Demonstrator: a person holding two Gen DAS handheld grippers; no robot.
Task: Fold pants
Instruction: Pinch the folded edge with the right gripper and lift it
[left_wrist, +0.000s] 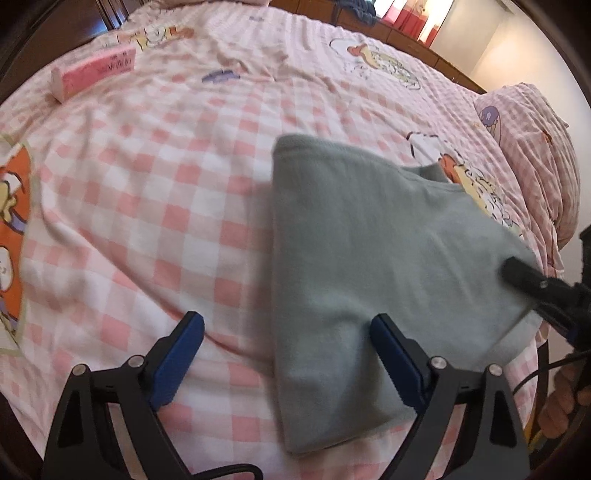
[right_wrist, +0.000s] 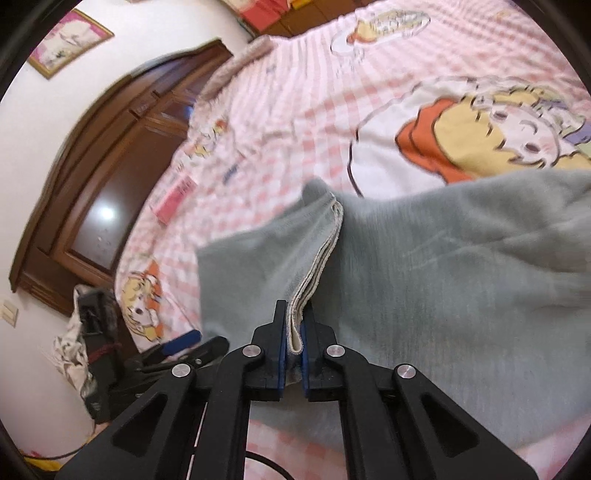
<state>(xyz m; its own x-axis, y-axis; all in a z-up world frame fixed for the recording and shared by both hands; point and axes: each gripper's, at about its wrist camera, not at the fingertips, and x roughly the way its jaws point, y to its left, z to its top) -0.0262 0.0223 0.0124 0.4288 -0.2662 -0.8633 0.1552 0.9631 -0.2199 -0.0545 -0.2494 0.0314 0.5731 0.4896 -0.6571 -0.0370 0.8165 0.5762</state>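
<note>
The grey pants (left_wrist: 369, 251) lie folded on the bed (left_wrist: 147, 206), over its pink checked sheet. My right tongs (right_wrist: 294, 332) are clenched on the stacked hem edges of the pants, lifting that end. My left tongs (left_wrist: 288, 354) are released, jaws wide apart, straddling the near edge of the cloth without gripping it. I judge a further fold is in hand: next I must carry the pinched end across onto the far part, keeping the layers aligned. A pink box (left_wrist: 94, 72) sits well apart.
</note>
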